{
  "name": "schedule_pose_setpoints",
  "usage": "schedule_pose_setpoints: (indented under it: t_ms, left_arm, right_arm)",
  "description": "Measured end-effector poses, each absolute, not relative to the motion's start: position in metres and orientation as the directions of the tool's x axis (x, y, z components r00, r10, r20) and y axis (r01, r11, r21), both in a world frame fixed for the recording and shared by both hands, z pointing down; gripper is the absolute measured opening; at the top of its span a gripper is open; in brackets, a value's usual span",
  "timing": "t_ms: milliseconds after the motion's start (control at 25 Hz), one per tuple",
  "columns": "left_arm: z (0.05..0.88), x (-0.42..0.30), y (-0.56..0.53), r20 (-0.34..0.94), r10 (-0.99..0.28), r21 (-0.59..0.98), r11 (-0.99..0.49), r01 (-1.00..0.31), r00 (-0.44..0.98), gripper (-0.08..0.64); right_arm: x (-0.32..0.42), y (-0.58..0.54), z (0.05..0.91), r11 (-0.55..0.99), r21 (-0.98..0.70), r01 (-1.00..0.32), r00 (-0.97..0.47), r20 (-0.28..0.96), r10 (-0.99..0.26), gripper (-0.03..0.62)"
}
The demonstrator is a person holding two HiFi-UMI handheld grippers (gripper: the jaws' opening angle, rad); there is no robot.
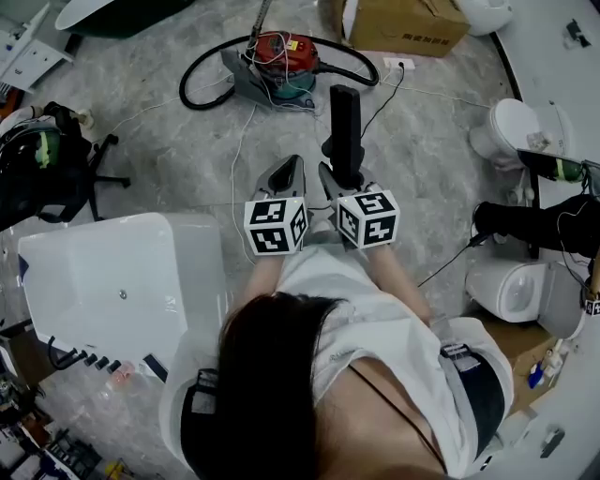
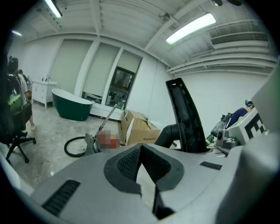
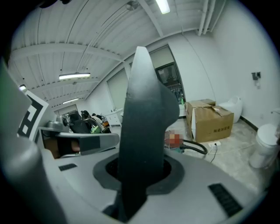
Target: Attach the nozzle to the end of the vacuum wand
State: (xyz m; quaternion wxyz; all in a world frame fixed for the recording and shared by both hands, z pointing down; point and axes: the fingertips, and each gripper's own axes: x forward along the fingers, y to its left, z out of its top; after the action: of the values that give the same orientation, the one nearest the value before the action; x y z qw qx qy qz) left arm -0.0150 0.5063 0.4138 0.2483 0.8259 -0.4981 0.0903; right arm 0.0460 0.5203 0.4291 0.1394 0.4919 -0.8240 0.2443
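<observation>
Plain only in the right gripper view: your right gripper [image 3: 136, 173] pinching the nozzle [image 3: 144, 127]; your left gripper [image 2: 142, 162] beside the nozzle, jaws together.

I'm on a grey marbled floor [image 1: 169, 159]. There's a white tub [image 1: 122, 281] right by my left side, white toilets [image 1: 506, 127] off to my right and a cardboard box [image 1: 403, 23] up ahead. A black office chair [image 1: 56, 169] sits on the left. Further back, a dark green tub [image 2: 72, 105] stands below tall blinded windows [image 2: 103, 70]. White walls, and strip lights [image 2: 190, 27] on the ceiling.
</observation>
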Motion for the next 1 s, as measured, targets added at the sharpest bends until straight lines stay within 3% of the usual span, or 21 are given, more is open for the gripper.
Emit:
schedule_pose_setpoints:
  t_ms: [1000]
  left_arm:
    - [0.425,-0.022,0.478,0.432,-0.766,0.284,-0.385,-0.878,0.476,0.002]
  right_arm:
    - [0.05,0.49,0.432,0.402,-0.336,-0.851,-0.52,0.445,-0.729,0.098]
